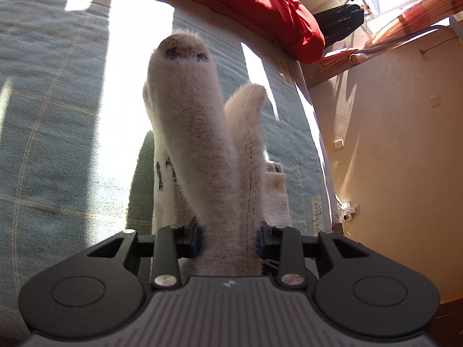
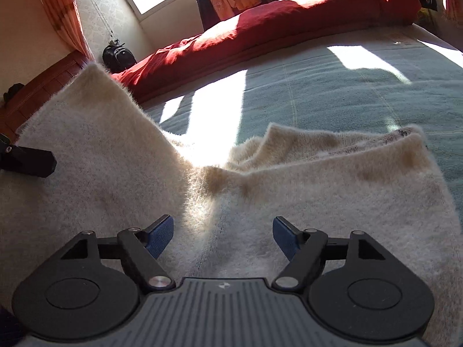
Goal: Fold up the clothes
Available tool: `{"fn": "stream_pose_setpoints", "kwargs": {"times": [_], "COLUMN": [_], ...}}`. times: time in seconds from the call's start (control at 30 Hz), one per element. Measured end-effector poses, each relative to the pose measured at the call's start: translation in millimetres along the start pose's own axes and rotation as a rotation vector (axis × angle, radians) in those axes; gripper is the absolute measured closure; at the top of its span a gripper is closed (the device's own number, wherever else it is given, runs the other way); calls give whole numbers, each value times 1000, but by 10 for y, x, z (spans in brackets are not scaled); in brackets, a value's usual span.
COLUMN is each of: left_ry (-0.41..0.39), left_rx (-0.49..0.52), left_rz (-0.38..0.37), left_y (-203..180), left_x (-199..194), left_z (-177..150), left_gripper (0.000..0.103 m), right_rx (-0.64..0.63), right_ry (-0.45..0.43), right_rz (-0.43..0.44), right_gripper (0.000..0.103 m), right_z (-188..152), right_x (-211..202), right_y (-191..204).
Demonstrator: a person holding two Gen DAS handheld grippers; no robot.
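Observation:
A fluffy cream garment (image 2: 332,185) with faint brown marks lies spread on the teal bed cover (image 2: 347,86). In the left wrist view my left gripper (image 1: 230,238) is shut on a bunched fold of the cream garment (image 1: 191,133), which rises in a thick roll ahead of the pads, lifted off the cover. The right gripper (image 2: 224,235) hovers over the garment with its blue pads (image 2: 160,234) wide apart and only flat cloth under them. A raised flap of the garment fills the left of the right wrist view, with part of the left gripper (image 2: 26,160) showing against it.
A red duvet (image 2: 275,26) is heaped along the far side of the bed. Bright sun patches fall across the cover. Beside the bed run a beige floor (image 1: 390,144), orange curtains (image 2: 60,11) and a window with dark clothes hanging.

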State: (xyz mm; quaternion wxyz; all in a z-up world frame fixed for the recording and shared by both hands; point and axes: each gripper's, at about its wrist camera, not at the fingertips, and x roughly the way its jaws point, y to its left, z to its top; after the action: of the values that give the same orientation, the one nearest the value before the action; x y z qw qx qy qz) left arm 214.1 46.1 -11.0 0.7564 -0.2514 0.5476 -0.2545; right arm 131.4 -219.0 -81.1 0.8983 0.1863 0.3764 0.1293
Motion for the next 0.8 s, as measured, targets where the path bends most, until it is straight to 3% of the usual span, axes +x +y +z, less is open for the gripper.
{"fn": "stream_pose_setpoints", "kwargs": {"times": [0.33, 0.8], "left_ry": [-39, -7], "left_rx": [-31, -32], "left_rz": [-27, 33], "left_y": [-393, -939], "left_x": [167, 840], "left_z": [-1, 4], "left_gripper": [70, 70], "right_rx": [-4, 92], "right_ry": [-79, -284], "right_rz": [-41, -102], "right_gripper": [19, 18], "right_z": [-240, -332], "right_x": [-749, -1651], "right_y": [-98, -567]}}
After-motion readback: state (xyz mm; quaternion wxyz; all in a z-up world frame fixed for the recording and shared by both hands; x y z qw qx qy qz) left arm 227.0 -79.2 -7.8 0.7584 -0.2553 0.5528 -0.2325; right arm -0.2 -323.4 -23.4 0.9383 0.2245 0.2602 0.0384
